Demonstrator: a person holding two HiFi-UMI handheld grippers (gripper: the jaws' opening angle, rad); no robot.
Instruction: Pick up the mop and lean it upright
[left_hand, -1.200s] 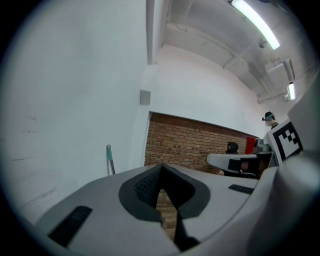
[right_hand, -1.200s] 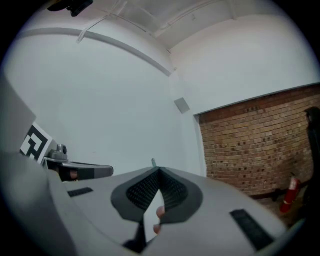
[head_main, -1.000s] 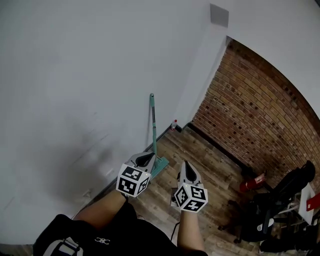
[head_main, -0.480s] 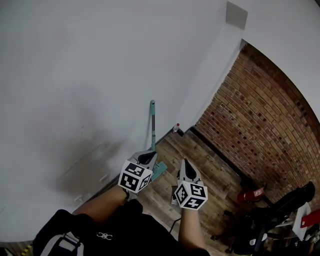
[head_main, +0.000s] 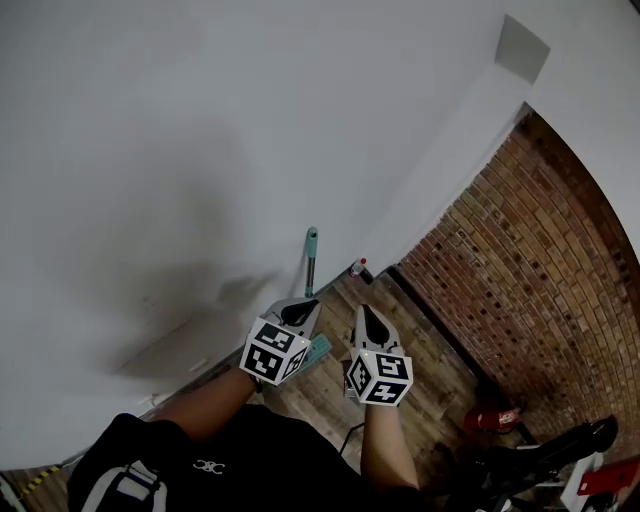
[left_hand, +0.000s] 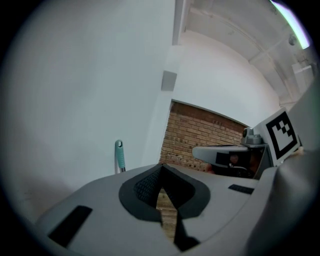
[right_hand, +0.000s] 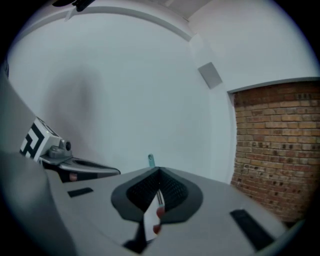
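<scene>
The left gripper and right gripper are held low, side by side near the body, tips pointing toward the white wall. Each has its jaws pressed together on nothing. The mop stands upright against that wall, just beyond the left gripper.

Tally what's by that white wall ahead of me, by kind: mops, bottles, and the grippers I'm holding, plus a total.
Mop: 1
Small bottle: 1
Left gripper and right gripper: 2
Total: 4
</scene>
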